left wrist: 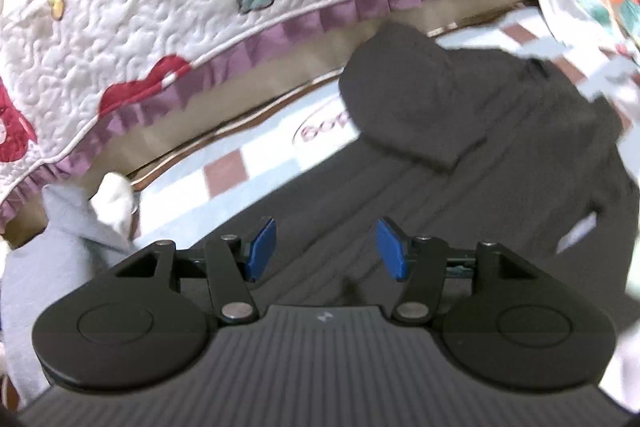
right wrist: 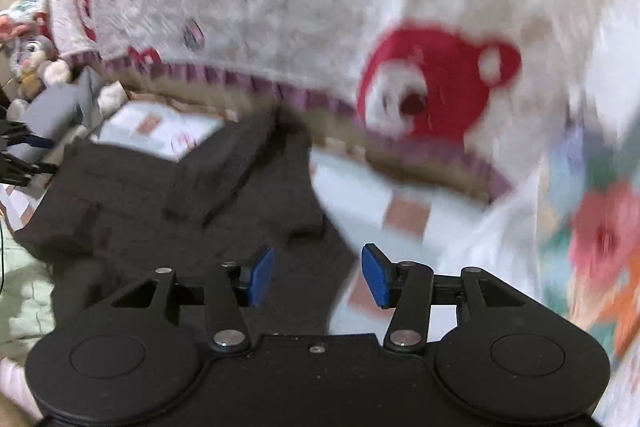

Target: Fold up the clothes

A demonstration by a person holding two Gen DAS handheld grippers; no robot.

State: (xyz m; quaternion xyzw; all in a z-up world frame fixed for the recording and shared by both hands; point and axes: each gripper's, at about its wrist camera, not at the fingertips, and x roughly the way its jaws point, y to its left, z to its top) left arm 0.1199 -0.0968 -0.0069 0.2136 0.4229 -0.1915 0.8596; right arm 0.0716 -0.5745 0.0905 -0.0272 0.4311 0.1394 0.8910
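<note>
Both grippers hung open over a dark garment on the bed.

The left gripper (left wrist: 326, 247) had its blue pads apart and empty above the dark garment (left wrist: 460, 163), which spread toward 1 o'clock across the checked sheet (left wrist: 240, 167). The right gripper (right wrist: 318, 277) was likewise spread and empty at the garment's (right wrist: 192, 195) right edge, a quilt (right wrist: 320, 7) at 12 o'clock.

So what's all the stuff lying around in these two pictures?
dark garment: one, charcoal grey, spread on the bed, part folded over.
quilt: one, white with red and pink patches and a purple frill, behind the garment.
checked sheet: one, pale blue with brown squares, under the garment.
floral fabric: one, multicoloured, at the right.
plush toy: one, grey, far left.
left tongs: open, blue pads, over the garment.
right tongs: open, at the garment's edge.
</note>
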